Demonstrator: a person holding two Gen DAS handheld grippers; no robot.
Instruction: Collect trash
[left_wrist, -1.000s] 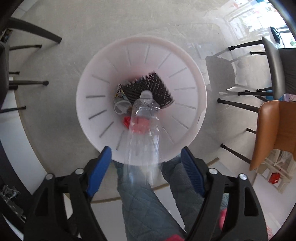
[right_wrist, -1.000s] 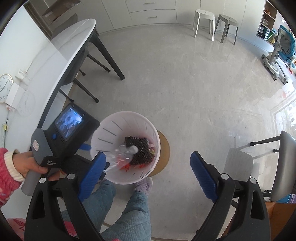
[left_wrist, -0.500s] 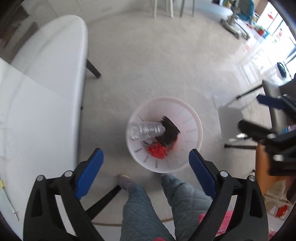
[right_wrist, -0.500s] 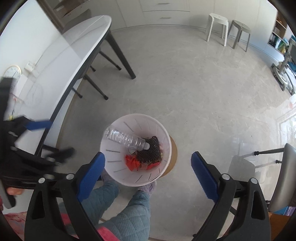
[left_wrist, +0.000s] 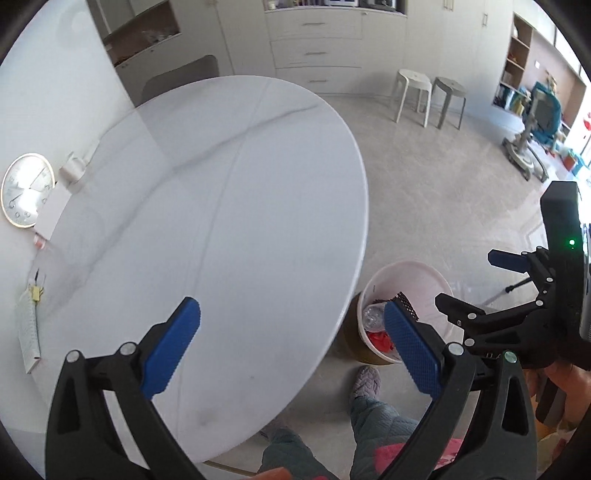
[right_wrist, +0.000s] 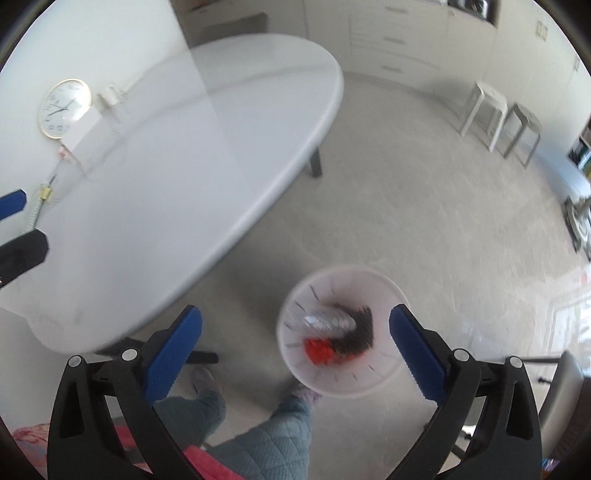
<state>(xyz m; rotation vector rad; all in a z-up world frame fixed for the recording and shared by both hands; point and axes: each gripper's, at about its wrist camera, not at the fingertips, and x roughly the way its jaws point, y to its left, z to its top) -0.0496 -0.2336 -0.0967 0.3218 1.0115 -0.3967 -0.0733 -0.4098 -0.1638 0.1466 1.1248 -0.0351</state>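
Observation:
A white trash bin (left_wrist: 436, 284) stands on the floor beside the white oval table (left_wrist: 221, 206); it also shows, blurred, in the right wrist view (right_wrist: 343, 384). Inside it lie a clear plastic bottle (right_wrist: 325, 319), a black mesh piece (right_wrist: 360, 328) and red scrap (right_wrist: 319, 350). My left gripper (left_wrist: 291, 347) is open and empty above the table's near edge. My right gripper (right_wrist: 295, 354) is open and empty high above the bin; it also shows at the right of the left wrist view (left_wrist: 517, 295).
A round clock (left_wrist: 26, 188), a white box (left_wrist: 51, 210) and a cable lie along the table's wall side. Two stools (left_wrist: 428, 94) stand by the cabinets. The person's legs and slippers (left_wrist: 364, 380) are beside the bin. A chair (right_wrist: 565, 402) is at the right.
The bottle dropped from my left gripper into the bin. Both grippers then rose, and the left one swung over the table.

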